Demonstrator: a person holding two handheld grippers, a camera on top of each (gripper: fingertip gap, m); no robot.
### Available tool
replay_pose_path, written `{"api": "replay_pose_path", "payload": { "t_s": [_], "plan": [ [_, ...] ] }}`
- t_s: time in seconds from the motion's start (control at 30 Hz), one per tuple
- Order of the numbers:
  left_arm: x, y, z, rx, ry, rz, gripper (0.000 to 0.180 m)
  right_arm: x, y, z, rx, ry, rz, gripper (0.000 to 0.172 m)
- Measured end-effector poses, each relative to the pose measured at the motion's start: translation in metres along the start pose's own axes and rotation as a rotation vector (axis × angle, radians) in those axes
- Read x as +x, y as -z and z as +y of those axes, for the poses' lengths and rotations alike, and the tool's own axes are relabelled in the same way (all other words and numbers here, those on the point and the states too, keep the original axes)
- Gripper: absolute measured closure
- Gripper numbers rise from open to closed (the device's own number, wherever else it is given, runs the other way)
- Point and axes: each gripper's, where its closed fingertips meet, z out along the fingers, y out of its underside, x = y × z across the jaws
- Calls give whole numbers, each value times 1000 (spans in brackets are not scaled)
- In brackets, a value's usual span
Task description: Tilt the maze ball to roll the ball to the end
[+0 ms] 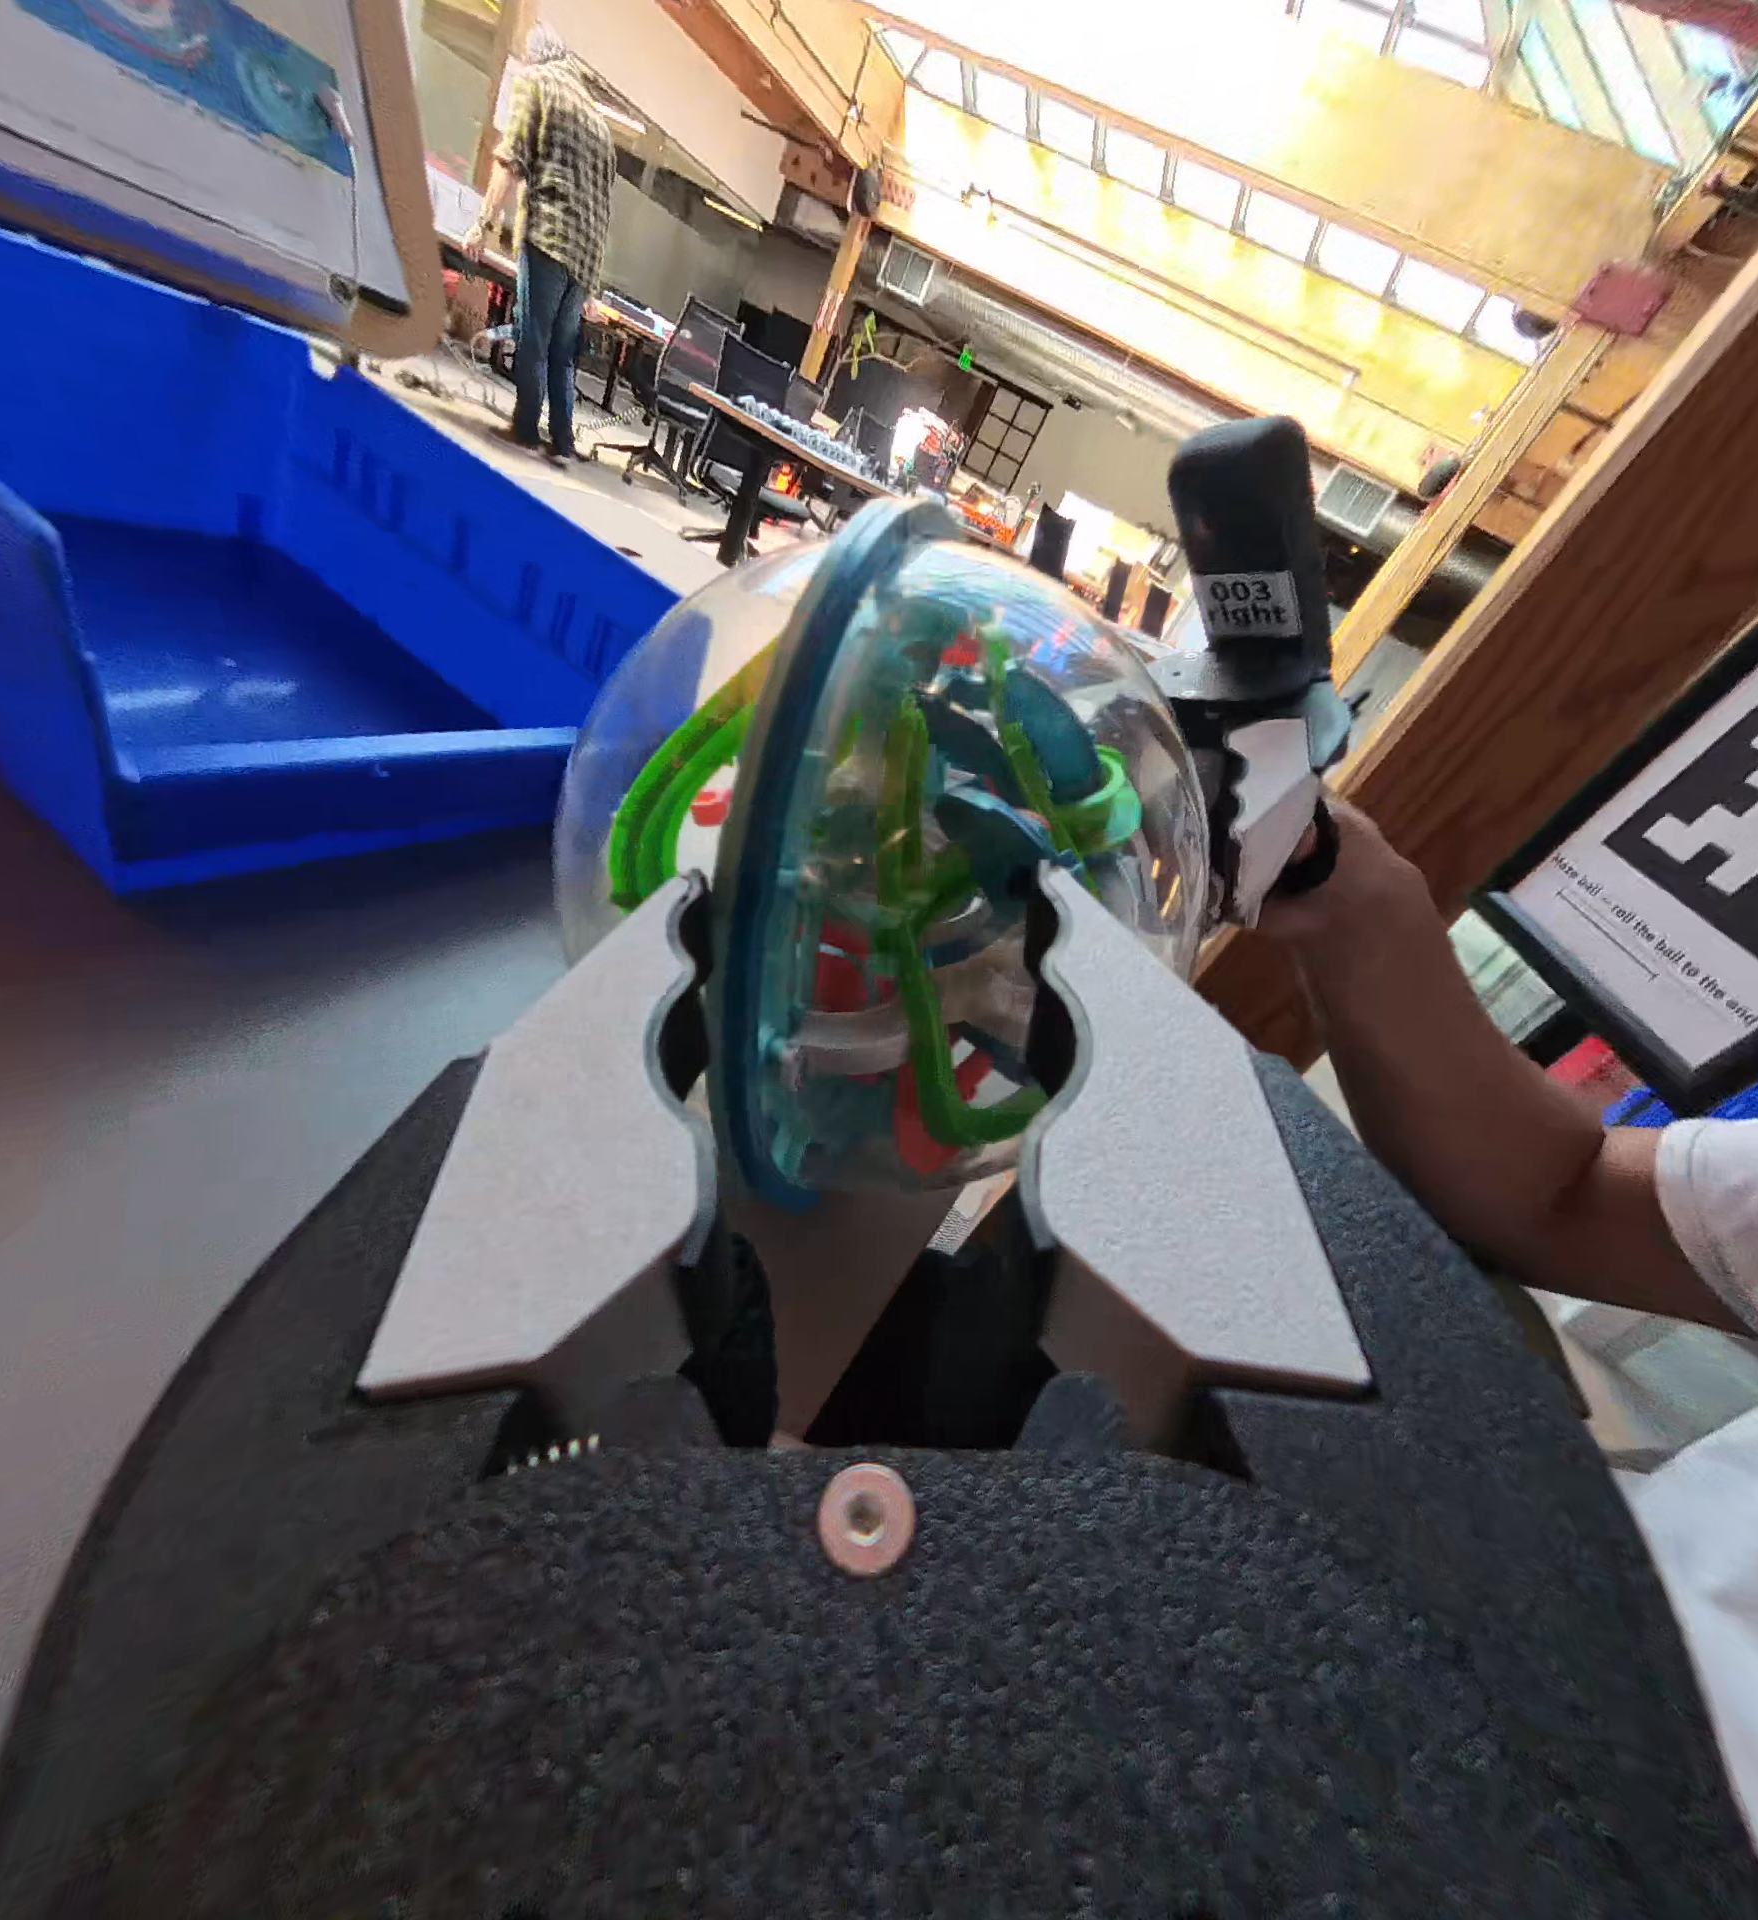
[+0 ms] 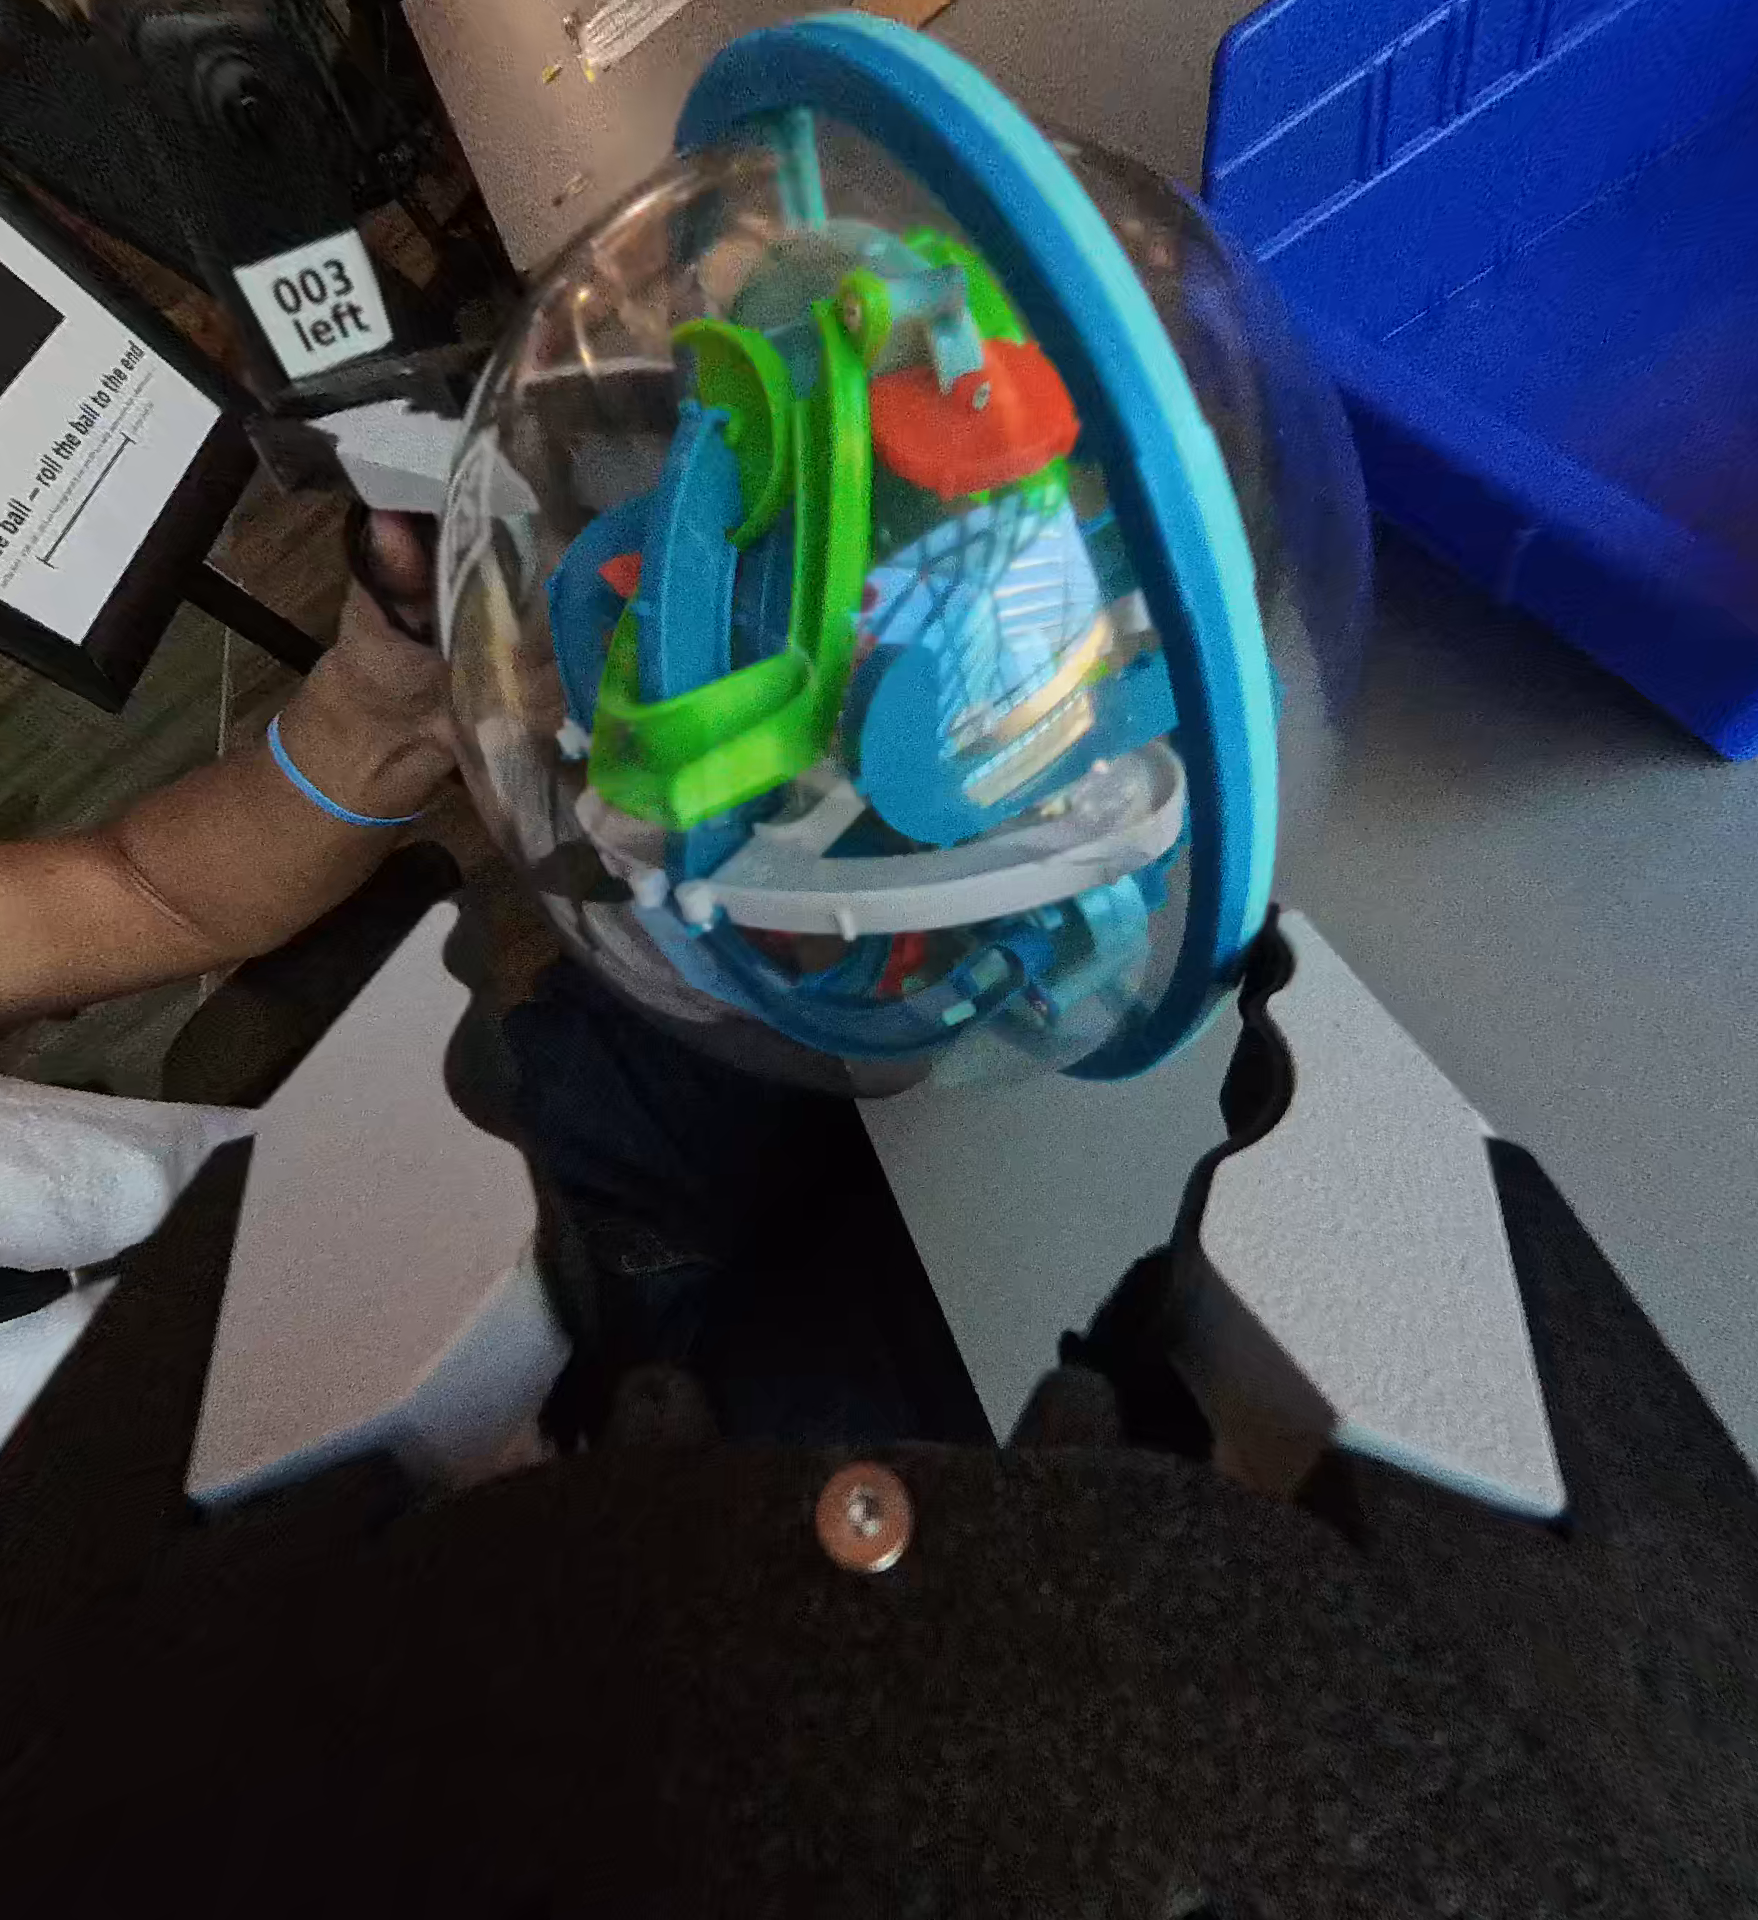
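The maze ball is a clear sphere with a blue ring and green, blue and red tracks inside, held up off the grey table. In the right wrist view it fills the middle. My right gripper is spread wide around its lower part, one pad on the blue ring and the other against the clear shell. It also shows at the ball's far side in the left wrist view. My left gripper has its jaws partly closed with its tips at the near shell, not clamped on it. I cannot find the small ball inside.
A blue plastic bin stands on the table beyond the ball, and also shows in the right wrist view. A framed black-and-white marker sign leans by a wooden post. A person's forearm reaches in. Another person stands far back.
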Motion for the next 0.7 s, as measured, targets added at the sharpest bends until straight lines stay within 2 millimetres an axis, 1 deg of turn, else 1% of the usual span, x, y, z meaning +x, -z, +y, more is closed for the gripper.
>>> {"api": "replay_pose_path", "payload": {
  "t_s": [0.03,0.07,0.1,0.13,0.17,0.23,0.3,0.4,0.47,0.5,0.57,0.6,0.63,0.67,0.7],
  "plan": [
    [-5,1,0,-5,32,6,117,0,-2,2,-13,-1,-6,36],
    [-7,2,-2,0,50,12,117,4,-4,1,-3,8,5,45],
    [-8,2,-2,-4,48,17,116,7,-4,0,15,1,1,48],
    [-8,2,-1,-14,35,18,113,8,-5,-2,33,-16,-10,48],
    [-8,1,1,-31,22,25,104,9,-5,-5,54,-26,-18,49],
    [-8,-2,12,-90,-2,48,75,12,-4,-9,89,-52,-36,51],
    [-10,-5,26,-143,-48,50,64,17,-2,-12,130,-64,-61,53],
    [-13,-12,40,-178,-81,30,60,20,1,-15,207,-63,-133,56],
    [-17,-15,39,-171,-77,13,62,18,3,-15,234,-14,-188,52],
    [-18,-16,37,-163,-57,22,65,21,4,-17,264,47,-191,45],
    [-22,-16,29,-139,-10,43,73,39,4,-26,348,139,-117,24],
    [-22,-16,25,-130,-3,56,79,42,0,-26,337,165,-119,22],
    [-22,-18,20,-128,-5,73,89,39,-6,-24,306,182,-153,20],
    [-20,-19,15,-124,-15,85,106,36,-14,-22,272,175,-187,17],
    [-17,-20,8,-111,-39,78,110,38,-19,-19,241,156,-189,15]
  ]
}}
